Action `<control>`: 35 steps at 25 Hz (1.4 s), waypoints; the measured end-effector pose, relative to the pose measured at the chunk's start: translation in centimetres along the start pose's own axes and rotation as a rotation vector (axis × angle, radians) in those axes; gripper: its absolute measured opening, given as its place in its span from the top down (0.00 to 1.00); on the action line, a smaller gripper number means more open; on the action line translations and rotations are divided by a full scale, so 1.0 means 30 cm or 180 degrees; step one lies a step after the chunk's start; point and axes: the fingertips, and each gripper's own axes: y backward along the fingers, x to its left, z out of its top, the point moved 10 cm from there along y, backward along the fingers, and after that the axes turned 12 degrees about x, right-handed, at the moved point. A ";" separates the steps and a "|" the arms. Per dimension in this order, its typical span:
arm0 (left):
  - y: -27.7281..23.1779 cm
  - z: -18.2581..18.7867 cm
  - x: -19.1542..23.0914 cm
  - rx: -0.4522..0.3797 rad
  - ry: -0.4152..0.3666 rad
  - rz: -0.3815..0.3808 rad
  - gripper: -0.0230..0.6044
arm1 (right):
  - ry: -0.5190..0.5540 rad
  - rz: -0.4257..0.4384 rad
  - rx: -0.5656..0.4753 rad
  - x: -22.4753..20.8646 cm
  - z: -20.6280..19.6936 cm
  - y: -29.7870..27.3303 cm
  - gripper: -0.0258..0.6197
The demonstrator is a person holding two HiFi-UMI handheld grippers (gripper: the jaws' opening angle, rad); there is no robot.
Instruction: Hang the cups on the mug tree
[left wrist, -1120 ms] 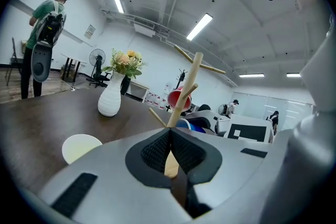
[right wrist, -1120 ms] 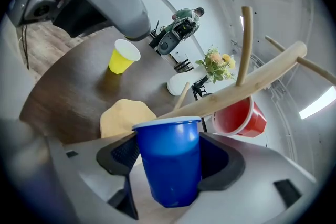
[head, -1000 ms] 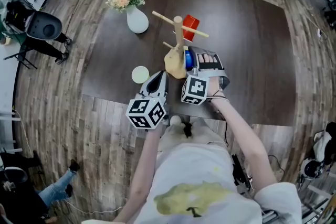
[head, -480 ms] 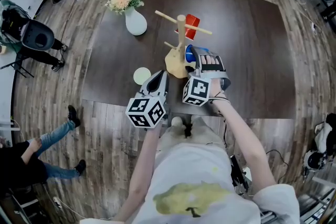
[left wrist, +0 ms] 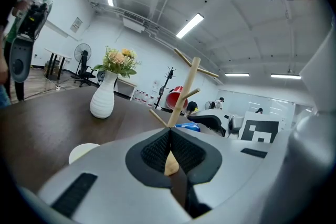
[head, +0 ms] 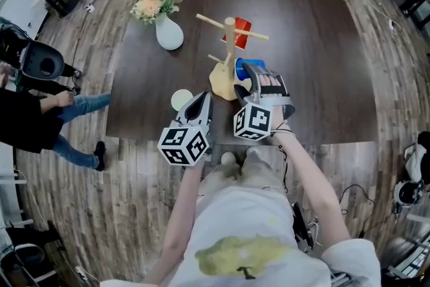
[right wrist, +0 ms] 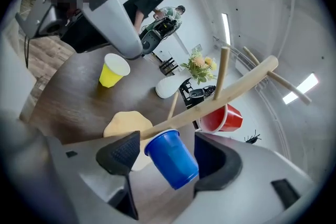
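The wooden mug tree (head: 229, 44) stands mid-table with a red cup (head: 242, 33) hanging on an upper peg. A blue cup (head: 241, 68) hangs tilted from a low peg (right wrist: 157, 124). My right gripper (head: 248, 74) straddles that blue cup (right wrist: 173, 159). Its jaws are closing a little, the pads stand slightly off the cup's sides, and the cup is between them. A yellow cup (head: 181, 99) stands upright on the table left of the tree's base (head: 221, 81). My left gripper (head: 203, 101) hovers just right of it, shut and empty, and points at the tree (left wrist: 184, 96).
A white vase (head: 168, 34) with flowers stands at the table's back left. The table's near edge (head: 201, 142) lies under both grippers. A person and a chair are on the floor at the far left (head: 33, 111). More people stand in the room behind.
Both grippers have stayed almost where they were, the right one still around the blue cup. A person on the floor at the left has walked closer to the table.
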 end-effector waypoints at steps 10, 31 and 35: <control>0.067 -0.019 0.023 -0.0077 0.0058 0.0188 0.93 | -0.0797 0.0167 -0.0271 0.008 -0.015 0.077 0.87; 0.212 -0.118 -0.026 -0.0259 0.0383 0.0799 0.93 | -0.2206 0.1594 -0.1024 0.102 -0.002 0.122 0.93; 0.239 -0.135 0.008 -0.0254 0.0438 0.0880 0.93 | -0.2367 0.1751 -0.1124 0.121 0.021 0.111 0.93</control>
